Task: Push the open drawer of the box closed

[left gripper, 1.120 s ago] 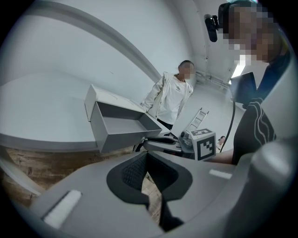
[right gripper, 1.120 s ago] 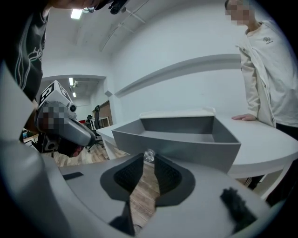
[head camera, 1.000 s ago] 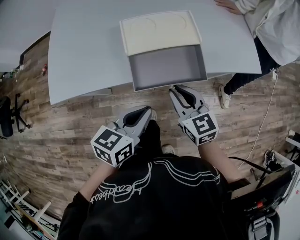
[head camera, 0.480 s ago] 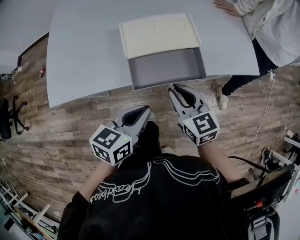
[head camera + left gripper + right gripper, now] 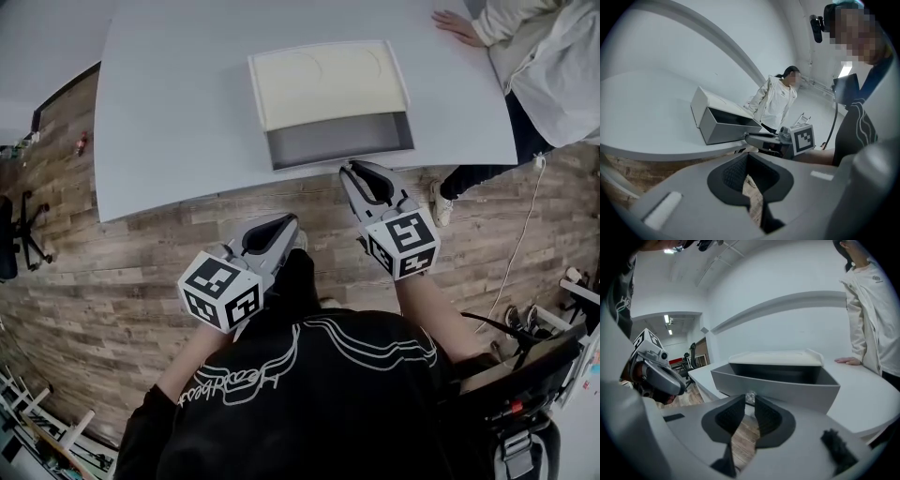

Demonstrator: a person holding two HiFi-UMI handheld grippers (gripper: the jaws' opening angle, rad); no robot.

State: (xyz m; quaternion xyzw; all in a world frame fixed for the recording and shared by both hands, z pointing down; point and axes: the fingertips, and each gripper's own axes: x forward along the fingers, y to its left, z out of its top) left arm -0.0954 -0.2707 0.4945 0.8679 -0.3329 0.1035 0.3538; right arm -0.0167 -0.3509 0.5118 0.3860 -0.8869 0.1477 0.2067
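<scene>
Grey drawer (image 5: pixel 339 145) part-open in box (image 5: pixel 328 80), empty | right claw (image 5: pixel 349 169) nearly closed, tips at its front | left claw (image 5: pixel 292 221) closed, empty

Right gripper (image 5: pixel 748 401) pinches the small knob (image 5: pixel 750 396) on the grey drawer (image 5: pixel 797 391).

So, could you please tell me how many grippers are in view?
2. The left gripper hangs shut over the floor, short of the table. The right gripper is at the drawer's front, its jaws round the knob. None seems hidden.
</scene>
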